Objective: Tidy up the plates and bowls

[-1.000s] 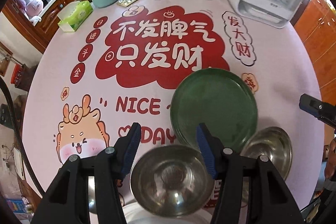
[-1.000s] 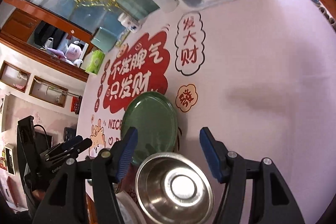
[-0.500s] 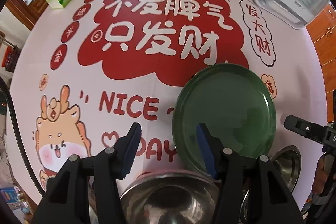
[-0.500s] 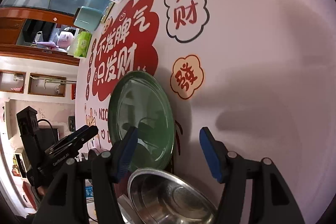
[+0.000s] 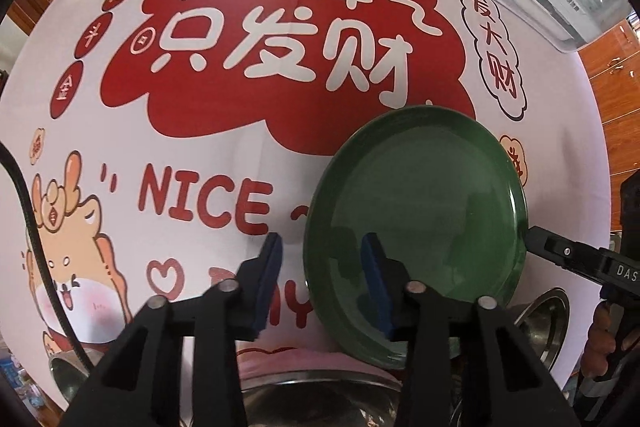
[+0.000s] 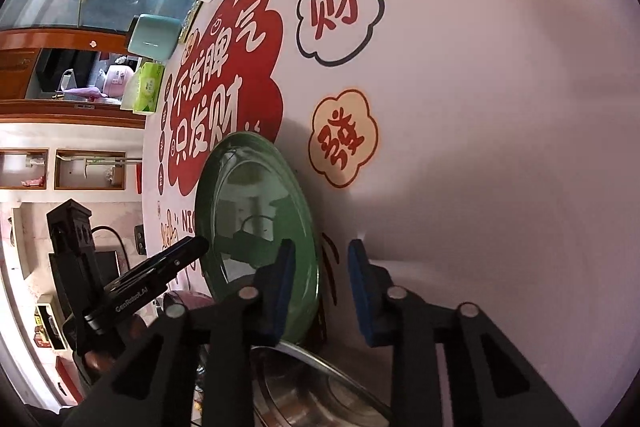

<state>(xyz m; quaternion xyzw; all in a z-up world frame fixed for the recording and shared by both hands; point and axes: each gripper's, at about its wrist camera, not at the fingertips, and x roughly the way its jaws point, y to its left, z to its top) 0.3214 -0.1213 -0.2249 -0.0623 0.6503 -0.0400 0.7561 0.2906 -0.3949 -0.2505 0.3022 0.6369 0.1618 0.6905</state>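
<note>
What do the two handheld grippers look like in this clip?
Both the left gripper and right gripper have black angular frames, silver rivets and blue pads. White lettering marks each body, and a black cable trails from the left one.

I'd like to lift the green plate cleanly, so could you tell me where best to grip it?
Grip the green plate by its raised rim, one finger inside, one outside, coming from above at the near edge. It lies flat and wide on the tablecloth, so only the rim offers purchase.
</note>
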